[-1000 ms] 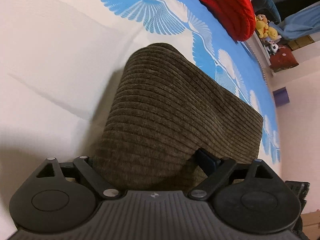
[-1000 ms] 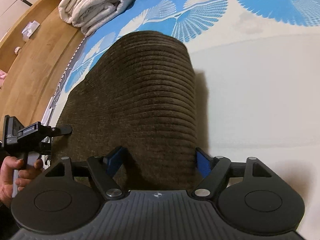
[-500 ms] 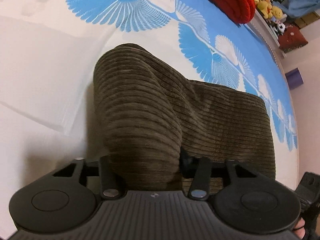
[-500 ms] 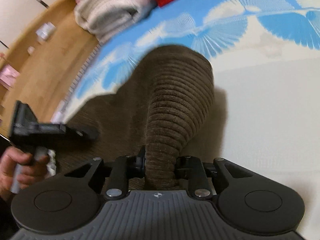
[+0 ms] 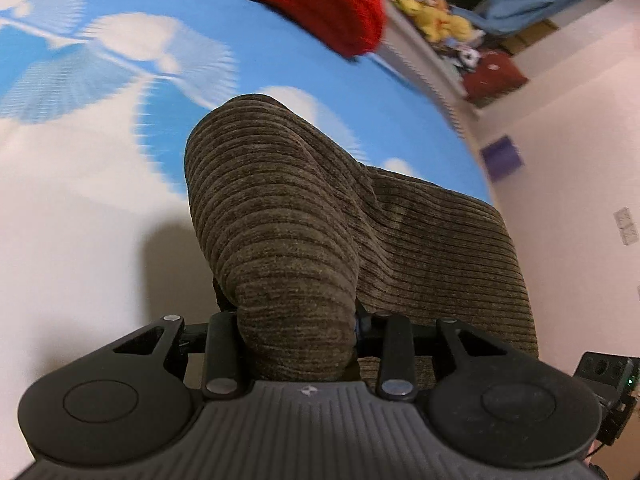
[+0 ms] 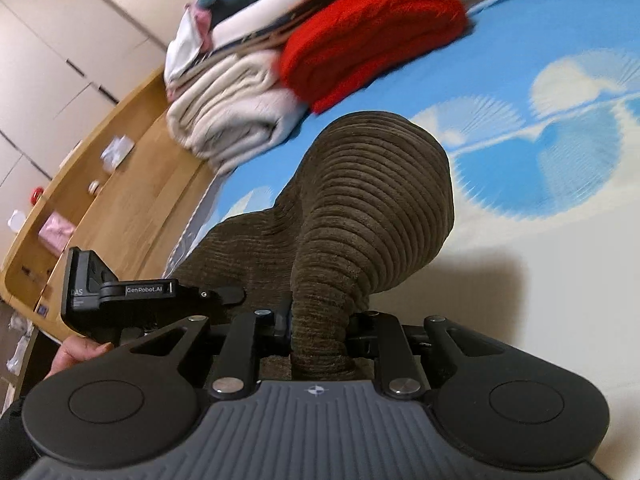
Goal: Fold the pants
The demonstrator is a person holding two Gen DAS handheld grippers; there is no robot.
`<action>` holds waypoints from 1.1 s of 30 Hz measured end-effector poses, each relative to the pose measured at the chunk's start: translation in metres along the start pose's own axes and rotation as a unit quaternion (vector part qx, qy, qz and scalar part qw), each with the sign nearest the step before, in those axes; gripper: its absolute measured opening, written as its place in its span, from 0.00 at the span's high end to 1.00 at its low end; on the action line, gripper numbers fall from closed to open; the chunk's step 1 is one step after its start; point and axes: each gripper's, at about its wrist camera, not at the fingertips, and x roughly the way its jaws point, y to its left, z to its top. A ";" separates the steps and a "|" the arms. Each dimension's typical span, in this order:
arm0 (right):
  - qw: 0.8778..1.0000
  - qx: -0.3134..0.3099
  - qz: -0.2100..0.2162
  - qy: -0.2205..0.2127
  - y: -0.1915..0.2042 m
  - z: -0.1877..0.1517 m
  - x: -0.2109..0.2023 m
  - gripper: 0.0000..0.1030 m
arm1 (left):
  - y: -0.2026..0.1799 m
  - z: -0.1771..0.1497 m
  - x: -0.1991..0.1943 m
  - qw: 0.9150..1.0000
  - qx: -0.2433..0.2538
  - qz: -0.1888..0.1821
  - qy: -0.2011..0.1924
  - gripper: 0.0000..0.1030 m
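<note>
The brown corduroy pants [image 5: 288,220] lie folded on the blue and white bed cover [image 5: 80,160]. My left gripper [image 5: 296,320] is shut on a bunched near corner, lifted off the bed. In the right wrist view the pants [image 6: 372,200] rise in a hump from the cover, and my right gripper [image 6: 320,320] is shut on the other near corner, pinched narrow. The fingertips of both are hidden in the cloth. The left gripper [image 6: 160,292] shows at the left of that view, held by a hand [image 6: 76,354].
A folded red sweater [image 6: 368,28] and a pile of cream and white laundry [image 6: 228,112] sit at the far end of the bed. A wooden ledge [image 6: 132,200] with small items runs along one side. Soft toys [image 5: 436,20] and pink floor [image 5: 580,160] lie beyond the other.
Both grippers went from open around the pants' near edge to shut on it. Both then rose and moved toward the far end, lifting the edge into a hump.
</note>
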 end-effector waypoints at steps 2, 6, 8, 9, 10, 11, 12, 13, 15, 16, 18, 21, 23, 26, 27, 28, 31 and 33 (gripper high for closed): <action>1.000 0.000 -0.007 -0.007 -0.019 0.017 -0.024 0.80 | -0.022 0.000 0.019 1.000 0.007 -0.027 -0.001 0.62; 1.000 0.002 -0.015 -0.019 -0.064 0.043 -0.067 0.79 | -0.052 0.001 0.059 0.998 0.025 -0.052 0.004 0.45; 0.997 0.013 -0.067 -0.020 -0.095 0.050 -0.075 0.70 | -0.063 -0.001 0.075 0.997 0.052 0.050 -0.011 0.31; 0.993 0.016 -0.116 -0.027 -0.112 0.051 -0.078 0.58 | -0.068 -0.003 0.081 0.992 0.073 0.105 -0.020 0.38; 0.983 0.020 -0.178 -0.040 -0.127 0.051 -0.081 0.57 | -0.075 -0.005 0.086 0.984 0.102 0.141 -0.022 0.45; 0.968 0.020 -0.243 -0.053 -0.140 0.048 -0.085 0.58 | -0.082 -0.007 0.089 0.980 0.128 0.149 -0.023 0.47; 0.957 0.014 -0.284 -0.057 -0.151 0.045 -0.087 0.58 | -0.092 -0.010 0.090 0.980 0.150 0.133 -0.021 0.48; 0.952 0.011 -0.300 -0.053 -0.157 0.043 -0.089 0.58 | -0.099 -0.012 0.091 0.980 0.163 0.111 -0.017 0.49; 0.958 -0.003 -0.280 -0.058 -0.158 0.043 -0.094 0.58 | -0.116 -0.025 0.092 0.976 0.206 0.066 -0.002 0.49; 0.964 -0.021 -0.259 -0.058 -0.153 0.043 -0.094 0.58 | -0.125 -0.035 0.097 0.970 0.238 0.049 0.013 0.49; 0.975 -0.054 -0.214 -0.039 -0.146 0.040 -0.090 0.58 | -0.137 -0.056 0.119 0.950 0.303 0.058 0.058 0.50; 0.982 -0.079 -0.162 0.052 -0.145 0.026 -0.063 0.60 | -0.117 -0.082 0.166 0.924 0.327 0.113 0.164 0.56; 0.966 -0.092 -0.180 0.160 -0.157 0.004 -0.034 0.60 | -0.109 -0.094 0.176 0.909 0.347 0.129 0.191 0.55; 0.936 -0.165 -0.211 0.227 -0.154 -0.013 -0.016 0.59 | -0.115 -0.080 0.168 0.917 0.334 0.122 0.180 0.54; 0.941 -0.168 -0.208 0.209 -0.149 -0.008 -0.021 0.59 | -0.116 -0.071 0.162 0.926 0.322 0.117 0.157 0.54; 0.948 -0.162 -0.202 0.184 -0.146 -0.001 -0.027 0.59 | -0.116 -0.062 0.158 0.934 0.312 0.111 0.135 0.54; 0.967 -0.148 -0.189 0.088 -0.139 0.021 -0.041 0.58 | -0.121 -0.044 0.150 0.951 0.282 0.107 0.066 0.54; 0.967 -0.128 -0.219 0.029 -0.140 0.037 -0.041 0.57 | -0.122 -0.040 0.155 0.955 0.268 0.115 0.046 0.55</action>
